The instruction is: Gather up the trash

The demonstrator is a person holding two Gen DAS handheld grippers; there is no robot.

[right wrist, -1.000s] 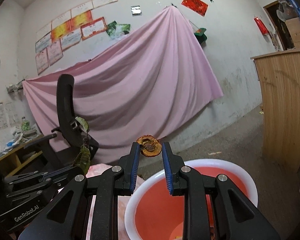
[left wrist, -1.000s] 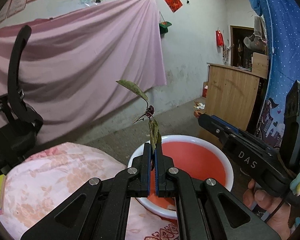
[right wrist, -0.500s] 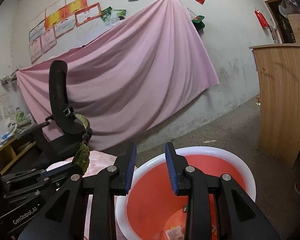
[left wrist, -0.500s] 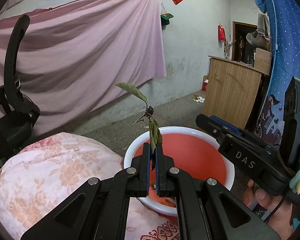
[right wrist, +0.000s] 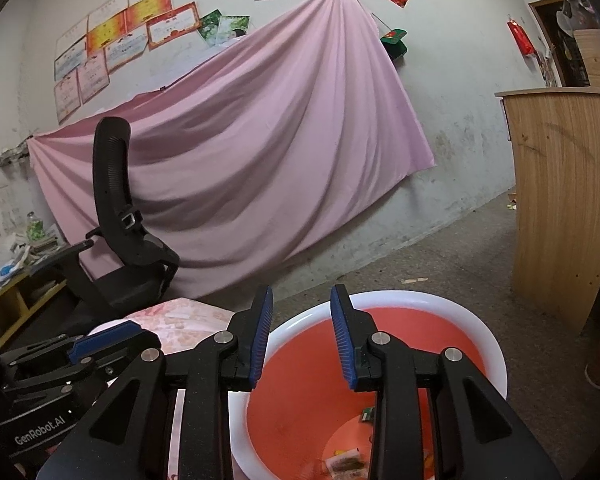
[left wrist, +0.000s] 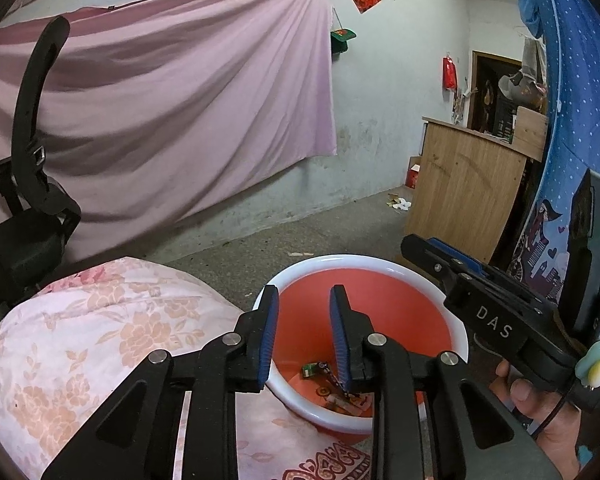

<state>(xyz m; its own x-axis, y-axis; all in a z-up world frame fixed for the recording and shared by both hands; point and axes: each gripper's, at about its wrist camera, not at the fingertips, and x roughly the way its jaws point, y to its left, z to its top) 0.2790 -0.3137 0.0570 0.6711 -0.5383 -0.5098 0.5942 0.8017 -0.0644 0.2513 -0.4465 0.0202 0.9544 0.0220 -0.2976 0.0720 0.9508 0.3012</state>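
Red plastic inside and a thick white rim: the round basin (left wrist: 456, 332) sits low at about 5 o'clock in my left view and fills the 6 o'clock stretch of my right view (right wrist: 496, 364), on the rough grey concrete floor (left wrist: 300, 232) beside the pink floral quilt (left wrist: 100, 332). The trash (left wrist: 332, 384) lies on the basin's bottom: a small green scrap, a thin dark twig-like strip, and some tan and brown crumpled bits, blurred in the right view (right wrist: 344, 462). My left tongs (left wrist: 304, 300) hang over the near rim, their jaws have just been opening, and nothing sits between the ribbed blue pads (left wrist: 269, 328). My right tongs (right wrist: 302, 298) stand spread just as wide above the basin, also bare between the pads. Both tongs are matte black plastic with angular arms and round silver pivot bolts. My hand (left wrist: 540, 420) grips the right tongs' handle at 4 o'clock in the left view. Behind, a soft pink sheet (right wrist: 240, 160) drapes in long folds over the wall, a black chair (right wrist: 120, 240) stands at 9 o'clock, and a wood-grain cabinet (right wrist: 560, 200) at 3 o'clock.
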